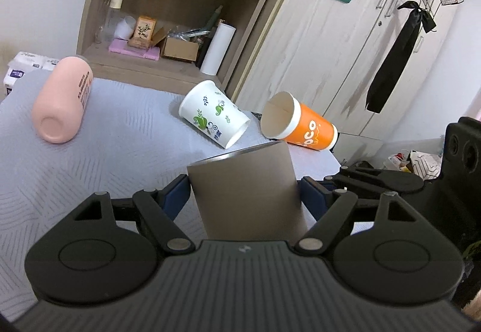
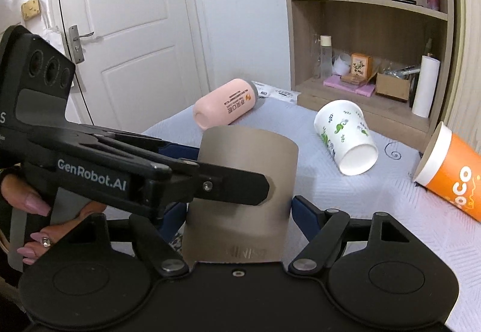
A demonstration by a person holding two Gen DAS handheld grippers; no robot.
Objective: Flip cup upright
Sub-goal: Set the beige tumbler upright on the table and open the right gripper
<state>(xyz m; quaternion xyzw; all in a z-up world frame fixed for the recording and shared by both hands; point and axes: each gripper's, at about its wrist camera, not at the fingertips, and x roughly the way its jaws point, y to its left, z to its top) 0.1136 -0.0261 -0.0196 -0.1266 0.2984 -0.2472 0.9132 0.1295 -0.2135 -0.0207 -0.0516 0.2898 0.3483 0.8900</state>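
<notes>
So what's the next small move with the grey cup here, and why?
Probably ease the right gripper away, letting the left gripper alone set the grey cup on the cloth. Both pairs of fingers bracket the same cup, the left's pressed against its sides, so neither can turn or place it freely.

Metal cups: 1, grey (image 1: 245, 190)
Paper cups: 2, white floral (image 1: 214, 113), orange (image 1: 303, 125)
Pink bottles: 1 (image 1: 63, 99)
Grippers: 2, left (image 2: 168, 178), right (image 2: 237, 229)
</notes>
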